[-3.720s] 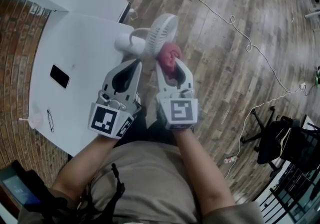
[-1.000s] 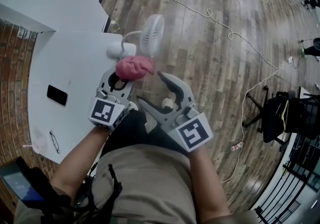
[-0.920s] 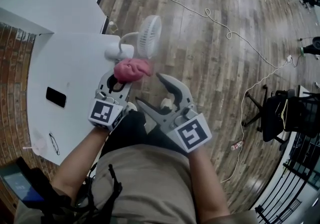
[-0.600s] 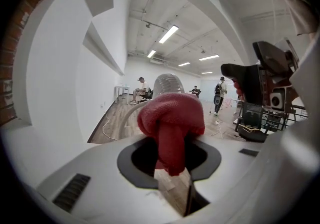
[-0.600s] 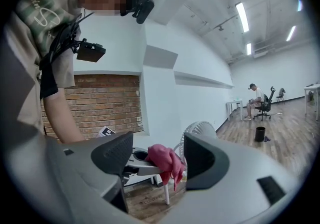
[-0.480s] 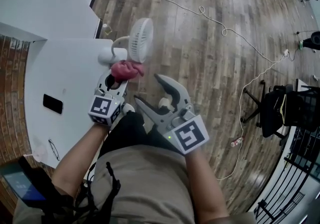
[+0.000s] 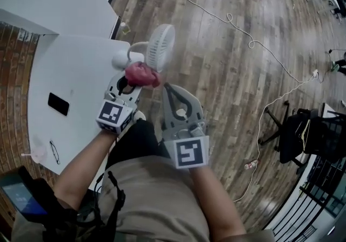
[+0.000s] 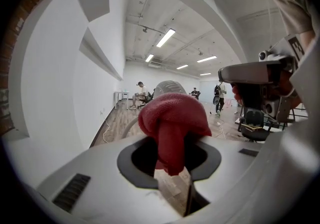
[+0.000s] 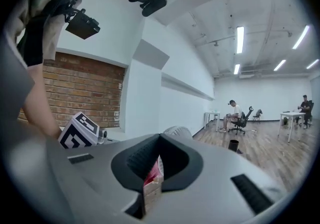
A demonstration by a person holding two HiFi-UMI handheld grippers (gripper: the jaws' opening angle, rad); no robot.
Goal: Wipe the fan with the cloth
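A small white fan stands at the white table's edge, its round head out over the floor. My left gripper is shut on a bunched red cloth, held just below the fan's head; in the left gripper view the cloth bulges over the jaws and hides most of the fan. My right gripper sits just right of the cloth, shut with nothing between its jaws. The right gripper view shows the fan above the shut tips and a bit of cloth through the jaw opening.
A black phone and a pair of glasses lie on the table to the left. Cables run across the wooden floor, and a black office chair stands at the right. Brick wall borders the table's left side.
The right gripper's jaws went from wide open to shut, and it swung in toward the cloth. The left gripper with the cloth sank a little beside the fan.
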